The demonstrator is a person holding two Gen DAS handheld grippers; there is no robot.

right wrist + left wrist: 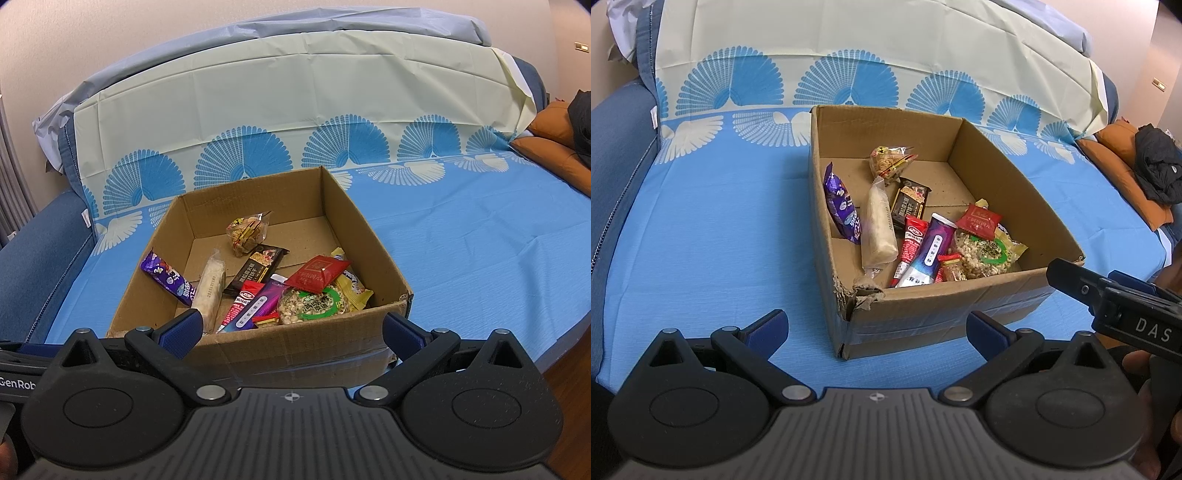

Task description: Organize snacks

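Observation:
An open cardboard box (pixel 960 306) sits on the blue cloth and holds several snack packs: a purple bag (pixel 842 206), a pale long pack (pixel 879 229), a dark bar (pixel 910 201), a red sachet (pixel 979 219), a green-labelled nut bag (pixel 988 253) and a clear knotted bag (pixel 890 160). The box (pixel 295 350) and the same snacks show in the right wrist view. My left gripper (pixel 877 325) is open and empty, just before the box's torn near corner. My right gripper (pixel 291 328) is open and empty at the box's near wall; it also shows in the left wrist view (pixel 1115 299).
The blue cloth (pixel 720 240) covers a sofa seat; its fan-patterned part (pixel 295 110) hangs over the backrest. An orange cushion (pixel 1123 166) with dark clothing (pixel 1156 170) lies far right. A blue armrest (pixel 617 155) is at the left.

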